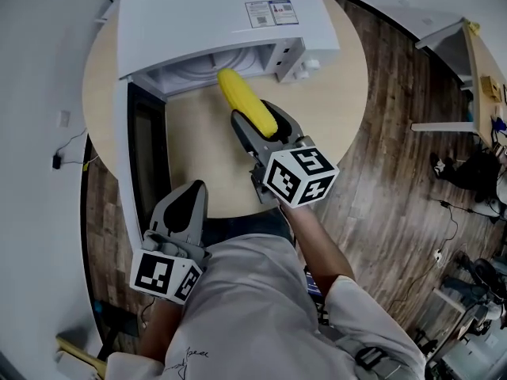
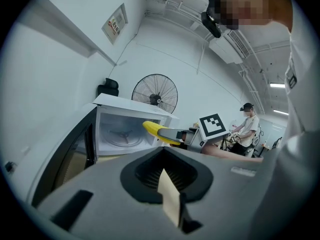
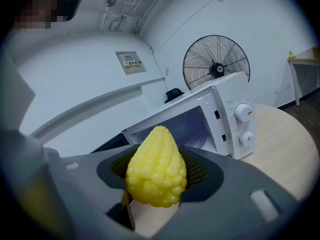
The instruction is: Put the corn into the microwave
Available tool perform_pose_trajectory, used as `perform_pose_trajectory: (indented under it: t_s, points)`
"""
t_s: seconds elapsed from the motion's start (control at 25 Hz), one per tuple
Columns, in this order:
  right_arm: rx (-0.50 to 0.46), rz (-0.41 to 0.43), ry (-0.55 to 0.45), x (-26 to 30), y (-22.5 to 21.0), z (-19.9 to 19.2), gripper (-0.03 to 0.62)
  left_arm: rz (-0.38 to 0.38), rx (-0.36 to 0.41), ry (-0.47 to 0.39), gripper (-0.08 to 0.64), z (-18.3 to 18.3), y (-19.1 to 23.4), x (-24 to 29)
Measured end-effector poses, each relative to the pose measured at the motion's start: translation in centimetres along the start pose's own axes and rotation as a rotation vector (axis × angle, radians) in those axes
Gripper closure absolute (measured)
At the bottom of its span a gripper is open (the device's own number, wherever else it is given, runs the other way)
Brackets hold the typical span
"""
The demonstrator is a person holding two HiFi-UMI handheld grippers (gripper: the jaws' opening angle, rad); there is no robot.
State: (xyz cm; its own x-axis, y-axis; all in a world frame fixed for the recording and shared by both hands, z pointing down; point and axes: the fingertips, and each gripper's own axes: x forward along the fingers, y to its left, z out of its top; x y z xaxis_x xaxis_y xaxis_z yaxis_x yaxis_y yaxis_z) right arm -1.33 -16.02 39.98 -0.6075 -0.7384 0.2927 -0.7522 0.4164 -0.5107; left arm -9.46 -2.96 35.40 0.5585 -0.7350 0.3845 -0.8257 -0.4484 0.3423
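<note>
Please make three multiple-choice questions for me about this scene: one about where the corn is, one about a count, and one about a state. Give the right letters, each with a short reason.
1. Where is the tip of the corn?
A. at the open front of the microwave
B. on the floor
C. on top of the microwave

2. How many knobs does the microwave's panel have?
A. none
B. two
C. four

3. In what state is the microwave's door?
A. shut
B. swung open
C. taken off

Answers:
1 A: the right gripper holds the corn with its tip at the opening.
2 B: the right gripper view shows one knob above the other.
3 B: the door stands out to the side, and the inside of the microwave shows.
</note>
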Motion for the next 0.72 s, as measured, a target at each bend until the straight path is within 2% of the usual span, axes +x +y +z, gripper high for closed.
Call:
perform_pose_trajectory:
  t_s: [0.72]
  points:
    - [0.000, 0.001, 0.052, 3.8, -2.0, -1.2, 0.334, 0.061, -0.024, 0.016, 0.570, -0.2, 1.6, 0.1]
